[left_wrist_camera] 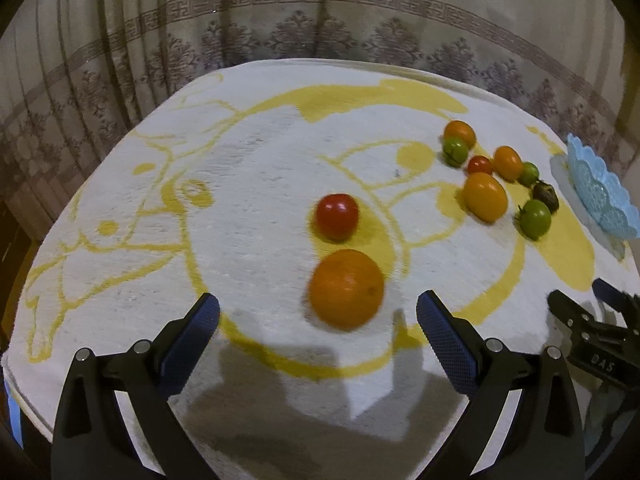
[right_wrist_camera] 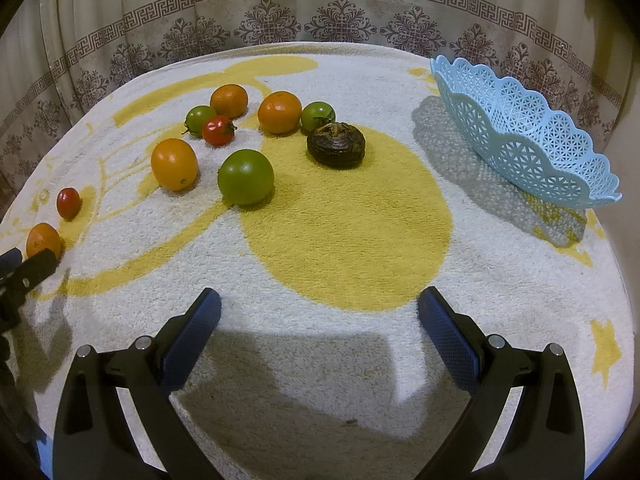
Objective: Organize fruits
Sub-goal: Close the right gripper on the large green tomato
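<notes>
Left claw (left_wrist_camera: 318, 310), jaws apart, an orange (left_wrist_camera: 346, 289) just ahead between its tips. Right claw (right_wrist_camera: 319, 306), jaws apart, holds nothing; basket (right_wrist_camera: 520, 132) ahead to its right.

"DAS" in pale letters on right tool (left_wrist_camera: 576, 300) body; nothing else legible.
</notes>
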`<act>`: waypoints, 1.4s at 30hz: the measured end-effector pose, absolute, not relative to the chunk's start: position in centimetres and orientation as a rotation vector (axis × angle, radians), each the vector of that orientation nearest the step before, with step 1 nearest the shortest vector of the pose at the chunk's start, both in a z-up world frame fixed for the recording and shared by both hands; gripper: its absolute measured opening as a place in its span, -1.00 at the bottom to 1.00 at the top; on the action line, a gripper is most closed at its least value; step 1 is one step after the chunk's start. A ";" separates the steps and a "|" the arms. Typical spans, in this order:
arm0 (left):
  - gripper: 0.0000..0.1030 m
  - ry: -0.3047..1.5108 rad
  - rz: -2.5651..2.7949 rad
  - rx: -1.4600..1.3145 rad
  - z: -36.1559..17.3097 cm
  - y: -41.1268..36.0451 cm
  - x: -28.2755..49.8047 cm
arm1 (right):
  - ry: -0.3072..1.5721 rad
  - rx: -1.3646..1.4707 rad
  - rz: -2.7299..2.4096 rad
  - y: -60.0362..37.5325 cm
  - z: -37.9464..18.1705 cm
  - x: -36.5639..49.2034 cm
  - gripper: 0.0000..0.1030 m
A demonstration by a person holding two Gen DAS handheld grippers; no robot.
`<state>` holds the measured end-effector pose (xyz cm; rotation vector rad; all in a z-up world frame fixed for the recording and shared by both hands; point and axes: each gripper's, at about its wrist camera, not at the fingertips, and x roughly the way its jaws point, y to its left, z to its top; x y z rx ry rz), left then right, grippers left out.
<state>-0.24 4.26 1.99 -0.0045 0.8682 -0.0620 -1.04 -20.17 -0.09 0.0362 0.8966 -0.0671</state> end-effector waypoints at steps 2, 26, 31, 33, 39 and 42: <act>0.84 0.870 -0.067 -0.007 2.0 4.4 -0.2 | 0.897 0.036 -0.067 -20.1 -0.1 -1.0 0.95; -0.26 0.774 -0.133 -0.052 2.3 3.9 -0.5 | 0.913 0.064 0.024 -20.2 1.9 0.3 0.86; -0.26 0.762 -0.135 -0.050 2.3 3.8 -0.7 | 0.898 0.081 0.055 -19.4 2.7 2.6 0.47; -0.26 0.762 -0.137 -0.051 2.3 3.8 -0.7 | 0.899 0.078 0.072 -19.1 2.7 3.6 0.36; -0.26 0.762 -0.137 -0.058 2.2 3.8 -0.7 | 0.913 0.084 0.098 -18.4 1.7 6.2 -0.07; -0.26 0.763 -0.137 -0.058 2.2 3.8 -0.7 | 0.894 0.070 0.087 -18.2 1.6 6.4 -0.20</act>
